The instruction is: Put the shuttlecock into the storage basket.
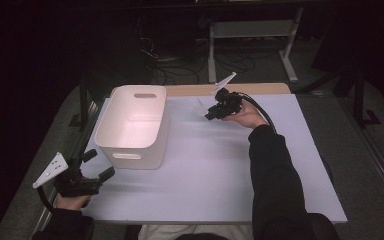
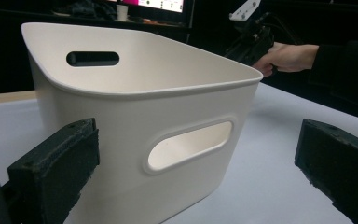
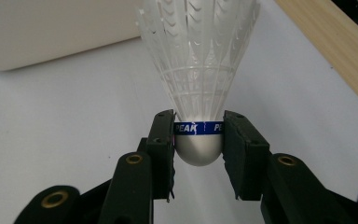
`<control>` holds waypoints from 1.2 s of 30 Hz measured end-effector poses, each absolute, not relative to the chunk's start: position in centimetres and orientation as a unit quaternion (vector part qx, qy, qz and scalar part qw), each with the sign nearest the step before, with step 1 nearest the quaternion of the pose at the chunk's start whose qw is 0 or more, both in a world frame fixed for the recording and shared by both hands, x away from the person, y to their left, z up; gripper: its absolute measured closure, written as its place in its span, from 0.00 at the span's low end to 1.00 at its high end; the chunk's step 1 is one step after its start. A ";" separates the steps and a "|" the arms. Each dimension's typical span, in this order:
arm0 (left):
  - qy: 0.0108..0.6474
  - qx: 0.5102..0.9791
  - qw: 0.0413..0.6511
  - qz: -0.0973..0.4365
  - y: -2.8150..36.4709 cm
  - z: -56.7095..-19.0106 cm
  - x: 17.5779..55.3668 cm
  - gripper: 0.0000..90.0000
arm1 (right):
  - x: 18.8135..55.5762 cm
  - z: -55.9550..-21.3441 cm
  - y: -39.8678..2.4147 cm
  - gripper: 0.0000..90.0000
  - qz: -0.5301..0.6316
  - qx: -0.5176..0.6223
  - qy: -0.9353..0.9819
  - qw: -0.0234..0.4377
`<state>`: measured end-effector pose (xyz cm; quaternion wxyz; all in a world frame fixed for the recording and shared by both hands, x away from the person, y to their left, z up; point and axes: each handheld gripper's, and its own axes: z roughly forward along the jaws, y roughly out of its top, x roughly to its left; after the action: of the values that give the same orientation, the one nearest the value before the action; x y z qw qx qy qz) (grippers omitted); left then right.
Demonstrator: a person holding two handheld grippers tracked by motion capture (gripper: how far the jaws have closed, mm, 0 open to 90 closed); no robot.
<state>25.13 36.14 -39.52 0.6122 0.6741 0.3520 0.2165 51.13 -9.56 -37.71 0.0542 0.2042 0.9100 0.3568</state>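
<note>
Right tongs (image 3: 198, 140) pinch the shuttlecock (image 3: 199, 70) by its cork, skirt free for dropping into the bin (image 1: 132, 125); left tongs (image 1: 100, 165) wait wide.

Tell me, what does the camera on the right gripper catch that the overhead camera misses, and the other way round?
The right gripper view shows the detail: the right gripper clamped on the shuttlecock at its rounded base, across a blue band printed PEAK. The high view shows the layout: the left gripper open by the near corner of the white bin, and the person's sleeve. Both show the shuttlecock, the bin and the pale table.
</note>
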 end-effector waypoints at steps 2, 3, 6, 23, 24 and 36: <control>0.352 0.674 0.612 0.216 36.1 -39.5 25.1 0.00 | 51.0 -37.4 -9.7 0.71 0.357 0.205 0.910 0.055; 0.352 0.674 0.613 0.215 36.1 -39.5 25.2 0.00 | 50.9 -37.2 -9.8 0.71 0.359 0.205 0.909 0.057; 0.351 0.675 0.613 0.215 36.1 -39.5 25.2 0.00 | 50.6 -36.6 -10.1 0.71 0.363 0.210 0.906 0.059; 0.352 0.672 0.616 0.212 36.1 -39.6 25.3 0.00 | 49.0 -34.5 -8.7 0.71 0.392 0.193 0.898 0.052; 0.352 0.672 0.616 0.211 36.1 -39.6 25.4 0.00 | 48.8 -34.2 -8.4 0.71 0.391 0.193 0.899 0.051; 0.350 0.675 0.616 0.209 36.0 -39.6 25.5 0.00 | 48.0 -32.0 -8.0 0.71 0.401 0.196 0.894 0.049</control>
<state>25.50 35.99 -39.56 0.6155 0.6747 0.3497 0.2090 47.98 -8.03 -31.96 0.0493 0.1957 0.8937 0.4008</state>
